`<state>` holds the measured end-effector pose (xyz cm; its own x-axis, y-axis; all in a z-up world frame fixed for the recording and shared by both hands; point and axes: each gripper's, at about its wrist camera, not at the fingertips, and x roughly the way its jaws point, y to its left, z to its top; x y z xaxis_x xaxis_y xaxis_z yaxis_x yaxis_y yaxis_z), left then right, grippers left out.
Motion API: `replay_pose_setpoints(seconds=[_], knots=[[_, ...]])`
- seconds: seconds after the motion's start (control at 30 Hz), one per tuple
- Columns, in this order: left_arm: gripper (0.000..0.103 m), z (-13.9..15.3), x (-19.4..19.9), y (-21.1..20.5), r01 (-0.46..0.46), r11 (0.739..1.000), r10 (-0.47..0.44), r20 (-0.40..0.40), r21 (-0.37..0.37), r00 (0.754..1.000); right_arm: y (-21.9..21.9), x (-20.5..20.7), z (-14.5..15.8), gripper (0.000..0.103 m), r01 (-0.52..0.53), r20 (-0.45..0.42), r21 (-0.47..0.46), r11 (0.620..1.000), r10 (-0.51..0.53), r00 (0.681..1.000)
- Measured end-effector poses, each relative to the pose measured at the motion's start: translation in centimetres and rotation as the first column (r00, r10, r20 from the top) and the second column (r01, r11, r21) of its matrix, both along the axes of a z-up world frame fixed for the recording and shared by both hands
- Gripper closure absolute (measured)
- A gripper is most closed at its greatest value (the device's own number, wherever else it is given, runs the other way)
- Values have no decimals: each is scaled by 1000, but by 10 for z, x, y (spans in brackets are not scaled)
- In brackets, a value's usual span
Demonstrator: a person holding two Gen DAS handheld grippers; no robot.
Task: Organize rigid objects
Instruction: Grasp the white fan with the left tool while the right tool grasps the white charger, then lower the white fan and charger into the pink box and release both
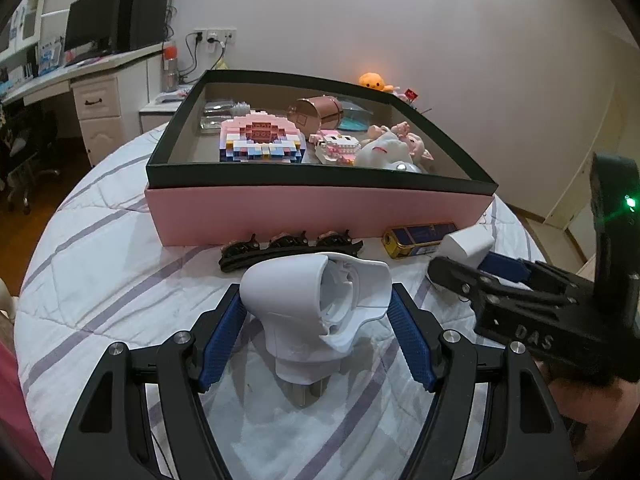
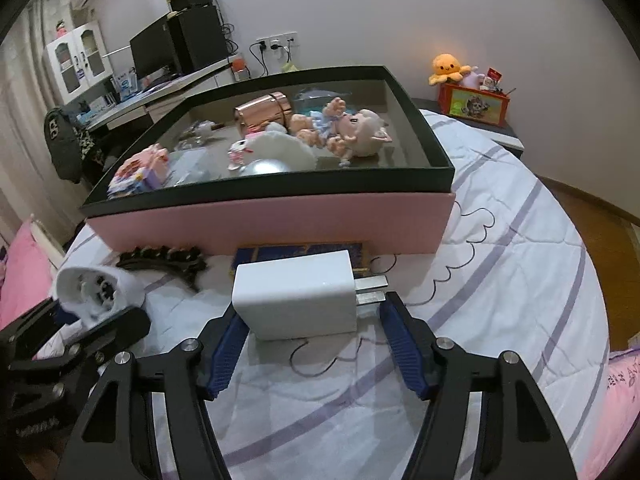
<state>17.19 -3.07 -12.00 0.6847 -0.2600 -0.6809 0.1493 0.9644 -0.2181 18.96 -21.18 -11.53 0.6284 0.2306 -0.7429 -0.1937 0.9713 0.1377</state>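
My left gripper point(image 1: 316, 312) is shut on a white hooded plug-in device point(image 1: 316, 300), its pads against both sides, holding it above the striped bedcover. My right gripper point(image 2: 310, 322) is shut on a white charger block point(image 2: 296, 300) whose metal prongs point(image 2: 370, 286) point right. The charger also shows in the left wrist view point(image 1: 466, 246), and the white device shows in the right wrist view point(image 2: 94, 290). A pink box with a dark rim point(image 1: 316, 216) stands just beyond both and holds toys. A black hair clip point(image 1: 288, 248) and a blue-gold box point(image 1: 420, 238) lie at its front wall.
Inside the box are a pink brick model point(image 1: 260, 138), a copper can point(image 1: 318, 114), a white plush point(image 1: 384, 152) and a doll point(image 2: 352, 128). A desk with a monitor point(image 1: 92, 28) stands at the far left. An orange plush point(image 2: 448, 66) sits over a red bin point(image 2: 474, 104).
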Motion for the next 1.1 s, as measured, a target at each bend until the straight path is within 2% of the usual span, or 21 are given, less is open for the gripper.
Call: replay_pose_setpoints(seconds=[0.4,0.73,0.9,1.1], knots=[[30,15,-31,13,-6,1000,6,36,0,999,-1,-48,36,36,-31,62,19,999,30,998],[30,52,-50,37,-35,999,36,111,-9,993,14,-60,71,36,-73,127,12,997,70,989],[30,77,-44,47,-36,999,37,159,-9,987,20,-49,91,36,-93,164,6,996,90,982],[30,115,-21,54,-40,999,37,243,10,969,20,-13,116,36,-88,194,33,996,80,978]])
